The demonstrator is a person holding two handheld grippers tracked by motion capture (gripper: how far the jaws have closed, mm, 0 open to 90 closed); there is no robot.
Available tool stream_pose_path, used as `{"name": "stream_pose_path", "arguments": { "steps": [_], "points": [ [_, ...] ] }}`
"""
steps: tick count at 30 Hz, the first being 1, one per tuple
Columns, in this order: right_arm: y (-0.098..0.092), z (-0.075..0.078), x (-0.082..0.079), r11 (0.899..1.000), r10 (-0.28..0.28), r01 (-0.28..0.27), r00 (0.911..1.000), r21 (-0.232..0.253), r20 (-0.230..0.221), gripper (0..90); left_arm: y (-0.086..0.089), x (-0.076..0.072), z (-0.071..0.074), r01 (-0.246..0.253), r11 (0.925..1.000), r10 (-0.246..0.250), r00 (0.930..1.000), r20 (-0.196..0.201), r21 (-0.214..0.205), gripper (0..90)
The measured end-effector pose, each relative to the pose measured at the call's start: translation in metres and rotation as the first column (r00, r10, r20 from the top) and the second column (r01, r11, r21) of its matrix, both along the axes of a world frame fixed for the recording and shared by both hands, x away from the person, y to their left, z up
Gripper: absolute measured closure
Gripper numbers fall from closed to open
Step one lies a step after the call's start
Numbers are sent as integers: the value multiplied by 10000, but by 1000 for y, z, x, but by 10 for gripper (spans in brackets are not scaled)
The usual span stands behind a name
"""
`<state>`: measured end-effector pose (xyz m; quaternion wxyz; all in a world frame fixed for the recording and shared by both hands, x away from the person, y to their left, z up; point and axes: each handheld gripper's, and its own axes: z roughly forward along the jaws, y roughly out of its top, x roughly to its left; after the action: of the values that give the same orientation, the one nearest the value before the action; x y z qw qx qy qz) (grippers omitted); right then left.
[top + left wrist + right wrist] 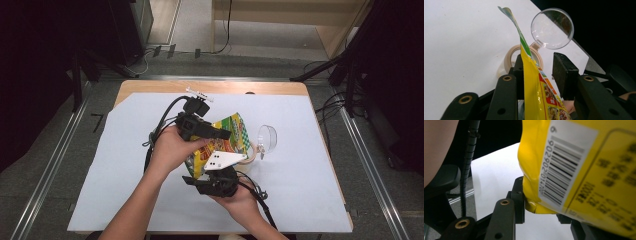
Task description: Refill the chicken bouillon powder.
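- Two hand-held grippers work over the wide white sheet covering the wooden table (125,165); we see everything taking place above its middle.
- Between them is the glossy yellow snack bag with green-checked print (227,140), lifted off the sheet and held at a slant, its barcode panel turned to the right gripper's camera.
- Our left gripper (536,72) comes in from the left of the high view, hand wrapped over its body, jaws pointing toward the far right. They stand partly apart: the bag's thin upper edge lies against one pad, while the other pad stands clear of it, so we judge this no firm clamp yet.
- Our right gripper (541,210) sits below the bag, palm up, jaws reaching upward around the bag's lower corner. One pad touches it; the other hides behind the bag, so we cannot tell whether it pinches.
- To do this step well, we should close on the flat seam rather than the puffed body and keep both hands level.
- Just beyond lie the beige ring of tape (510,56) and the clear plastic round scoop (552,25), touching each other.
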<state>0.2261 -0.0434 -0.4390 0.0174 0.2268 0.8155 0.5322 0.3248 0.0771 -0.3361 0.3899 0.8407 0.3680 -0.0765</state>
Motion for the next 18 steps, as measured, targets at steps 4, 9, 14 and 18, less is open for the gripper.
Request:
{"name": "stream_pose_path", "arguments": {
  "steps": [4, 9, 14, 18],
  "points": [
    [2, 4, 3, 9995, 180, -175, 9997, -267, 183, 645, -1, 8, 3, 61, 10000, -60, 9999, -132, 75, 713],
    [4, 3, 3, 9994, 111, -97, 9990, -318, 431, 684, 4, 7, 0, -47, 9997, 43, 9999, -161, -260, 720],
    [6, 1, 2, 9992, 116, -93, 9982, -379, 589, 690, 7, 3, 1, -28, 9996, 29, 10000, 15, -285, 727],
    [8, 1, 2, 9996, 27, -8, 9979, -294, 641, 693, 9, -1, 5, -42, 9992, 47, 9999, 121, -406, 737]
  ]
}}
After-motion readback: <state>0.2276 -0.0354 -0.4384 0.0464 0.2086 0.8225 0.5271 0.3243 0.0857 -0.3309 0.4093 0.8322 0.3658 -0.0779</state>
